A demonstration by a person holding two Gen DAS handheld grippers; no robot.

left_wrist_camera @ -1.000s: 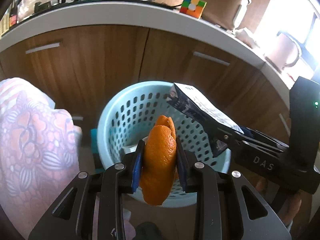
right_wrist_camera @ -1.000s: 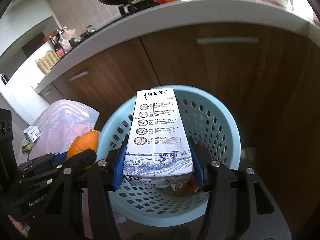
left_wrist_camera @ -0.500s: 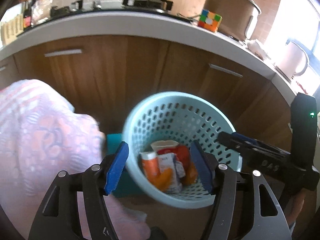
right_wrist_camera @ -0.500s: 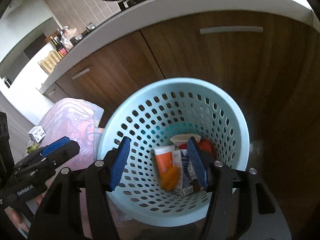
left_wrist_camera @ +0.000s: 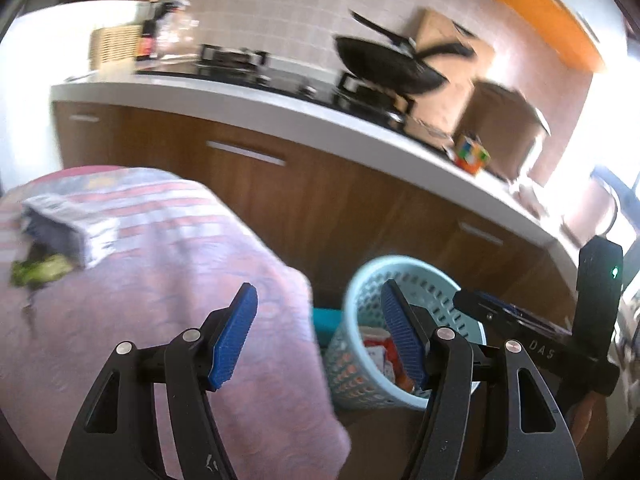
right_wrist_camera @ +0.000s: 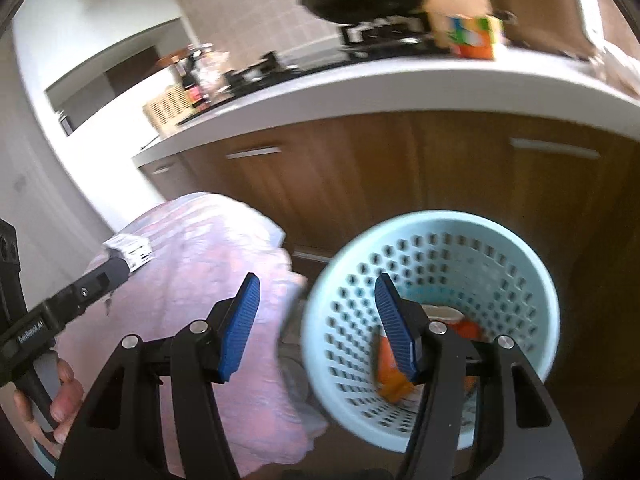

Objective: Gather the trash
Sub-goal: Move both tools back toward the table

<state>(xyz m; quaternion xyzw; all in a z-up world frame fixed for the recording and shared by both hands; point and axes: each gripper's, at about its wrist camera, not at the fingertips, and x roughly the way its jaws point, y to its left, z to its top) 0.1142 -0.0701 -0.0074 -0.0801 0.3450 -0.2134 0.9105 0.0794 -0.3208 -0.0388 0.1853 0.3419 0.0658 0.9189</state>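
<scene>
A light blue perforated basket [left_wrist_camera: 448, 284] stands on the floor by the cabinets; it also shows in the right wrist view [right_wrist_camera: 440, 264]. It holds orange peel [right_wrist_camera: 390, 380], cartons and other trash. My left gripper [left_wrist_camera: 318, 336] is open and empty, above the edge of a pink patterned tablecloth [left_wrist_camera: 140, 280]. My right gripper [right_wrist_camera: 316, 324] is open and empty, above the basket's left rim. A crumpled printed wrapper [left_wrist_camera: 66, 224] and green vegetable scraps [left_wrist_camera: 38, 272] lie on the cloth at the far left.
Brown cabinets [left_wrist_camera: 320, 196] under a white counter [left_wrist_camera: 280, 112] run behind the basket. On the counter stand a black wok [left_wrist_camera: 384, 68], a colour cube [left_wrist_camera: 472, 154] and a pot. A teal object [left_wrist_camera: 324, 320] sits between table and basket.
Both grippers opened and dropped the orange peel and the milk carton into the basket. Both have since risen and swung left toward the table.
</scene>
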